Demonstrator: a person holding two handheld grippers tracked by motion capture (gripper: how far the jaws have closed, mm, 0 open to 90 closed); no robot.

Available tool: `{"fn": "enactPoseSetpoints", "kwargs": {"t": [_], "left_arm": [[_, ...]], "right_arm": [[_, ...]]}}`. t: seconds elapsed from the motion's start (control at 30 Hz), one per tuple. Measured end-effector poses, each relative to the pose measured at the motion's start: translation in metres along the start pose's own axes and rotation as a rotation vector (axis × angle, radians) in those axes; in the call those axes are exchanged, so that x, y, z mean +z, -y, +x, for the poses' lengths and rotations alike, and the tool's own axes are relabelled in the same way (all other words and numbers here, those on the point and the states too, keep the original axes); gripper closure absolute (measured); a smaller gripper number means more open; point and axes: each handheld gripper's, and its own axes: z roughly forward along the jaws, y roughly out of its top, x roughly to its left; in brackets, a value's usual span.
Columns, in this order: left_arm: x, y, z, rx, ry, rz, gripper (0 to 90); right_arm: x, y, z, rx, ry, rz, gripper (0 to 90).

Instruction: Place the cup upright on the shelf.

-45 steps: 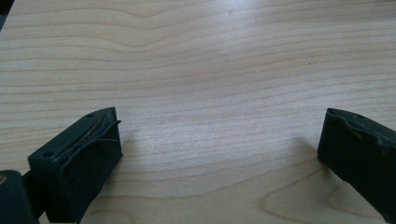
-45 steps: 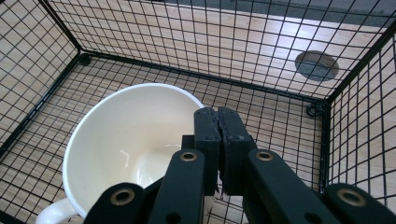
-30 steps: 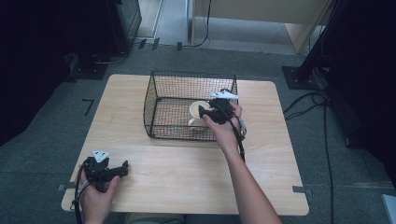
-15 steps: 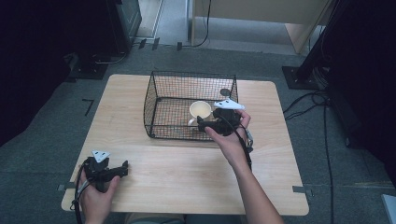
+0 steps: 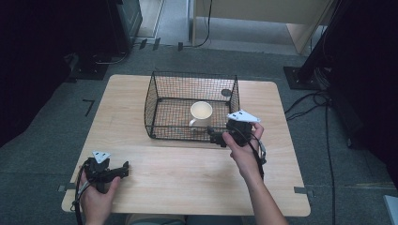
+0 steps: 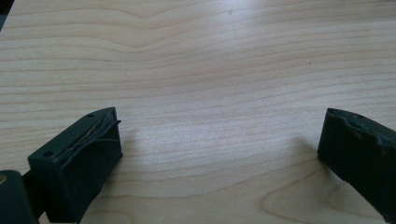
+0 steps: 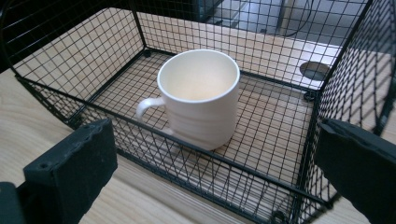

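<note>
Right gripper view: the cream mug point(image 7: 200, 97) stands upright inside the wire basket point(image 7: 70, 60) mid-worktop; the right tool point(image 7: 212, 172), just opened wide and empty, should clear the rim level.

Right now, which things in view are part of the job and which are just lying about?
Part of the job:
- mug, upright in the basket
- wire basket
- right gripper, jaws wide and empty, at the basket's near side

Just about:
- left gripper, open over bare table
- cables on the floor
- round hole in the table
</note>
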Motion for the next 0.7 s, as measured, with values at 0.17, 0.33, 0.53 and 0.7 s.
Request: {"fn": "enactPoseSetpoints", "kwargs": {"t": [0.17,0.33,0.53,0.7], "left_arm": [[0.000,0.000,0.000,-0.001,0.000,0.000,0.0],[0.000,0.000,0.000,0.002,0.000,0.003,0.0],[0.000,0.000,0.000,0.002,0.000,0.002,0.0],[0.000,0.000,0.000,0.003,0.000,0.003,0.0]], "right_arm": [[-0.011,0.011,-0.004,0.002,-0.010,-0.009,0.0],[-0.021,0.027,-0.016,0.005,0.011,-0.014,0.0],[-0.027,0.043,-0.030,0.015,0.043,-0.010,0.0],[-0.033,0.057,-0.044,0.031,0.054,-0.010,0.0]]}}
